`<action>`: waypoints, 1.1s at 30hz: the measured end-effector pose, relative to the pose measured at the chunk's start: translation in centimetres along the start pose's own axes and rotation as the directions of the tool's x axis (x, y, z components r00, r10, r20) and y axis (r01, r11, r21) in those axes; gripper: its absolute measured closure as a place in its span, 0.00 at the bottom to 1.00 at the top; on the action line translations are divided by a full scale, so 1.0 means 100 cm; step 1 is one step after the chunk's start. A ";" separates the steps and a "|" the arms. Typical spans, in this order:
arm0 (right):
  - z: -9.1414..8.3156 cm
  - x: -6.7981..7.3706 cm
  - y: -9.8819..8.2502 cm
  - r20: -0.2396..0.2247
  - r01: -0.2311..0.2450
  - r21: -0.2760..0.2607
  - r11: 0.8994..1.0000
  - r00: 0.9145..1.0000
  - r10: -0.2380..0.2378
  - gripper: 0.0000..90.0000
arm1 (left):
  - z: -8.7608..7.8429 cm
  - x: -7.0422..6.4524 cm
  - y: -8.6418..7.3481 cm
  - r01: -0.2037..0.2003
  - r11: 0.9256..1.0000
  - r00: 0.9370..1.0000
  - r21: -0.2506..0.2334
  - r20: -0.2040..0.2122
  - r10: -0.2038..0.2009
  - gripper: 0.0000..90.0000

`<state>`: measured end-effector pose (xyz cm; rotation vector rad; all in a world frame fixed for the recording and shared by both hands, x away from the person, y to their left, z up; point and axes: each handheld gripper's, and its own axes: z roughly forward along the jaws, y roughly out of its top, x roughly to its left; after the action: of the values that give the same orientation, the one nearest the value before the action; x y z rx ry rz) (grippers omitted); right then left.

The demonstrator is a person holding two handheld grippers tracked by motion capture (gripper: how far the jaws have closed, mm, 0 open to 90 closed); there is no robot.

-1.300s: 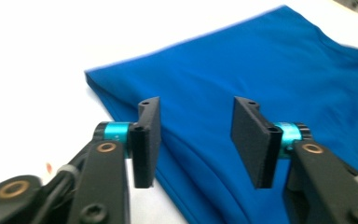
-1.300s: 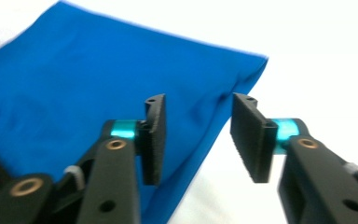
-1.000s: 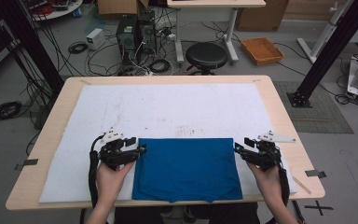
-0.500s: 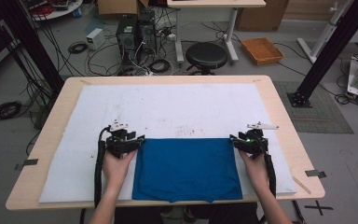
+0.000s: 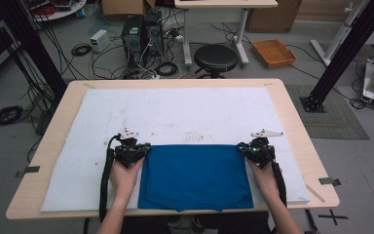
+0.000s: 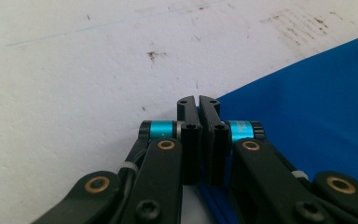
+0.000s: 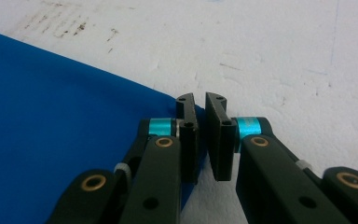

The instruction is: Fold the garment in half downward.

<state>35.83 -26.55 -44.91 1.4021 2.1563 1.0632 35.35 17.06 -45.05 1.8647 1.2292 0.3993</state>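
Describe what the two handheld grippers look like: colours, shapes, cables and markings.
Both the left gripper and the right gripper have black linked jaws with brass pivot pins, turquoise rollers and flat pads. Each carries a grey three-cornered plate and trails a black ribbed cable.

A light wooden table (image 5: 292,112) fills the middle of the frame. A scuffed white mat (image 5: 175,112) covers nearly all of its top, and a blue cloth (image 5: 195,175) lies flat on the mat at the lower centre, reaching the near edge.
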 end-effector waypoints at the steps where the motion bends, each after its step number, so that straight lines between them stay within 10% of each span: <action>1: 0.000 0.000 0.001 -0.004 -0.007 0.000 1.000 1.000 0.007 0.95 | 0.000 0.001 0.000 0.006 1.000 1.000 -0.010 0.003 -0.006 0.97; 33: 0.029 -0.031 0.042 0.016 -0.013 -0.014 1.000 1.000 0.014 0.96 | 0.034 0.015 0.034 0.037 0.999 0.997 0.000 -0.064 -0.037 0.97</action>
<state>41.71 -27.18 -43.93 1.4161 2.1267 1.0658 40.30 16.19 -44.61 1.8402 1.3045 0.4411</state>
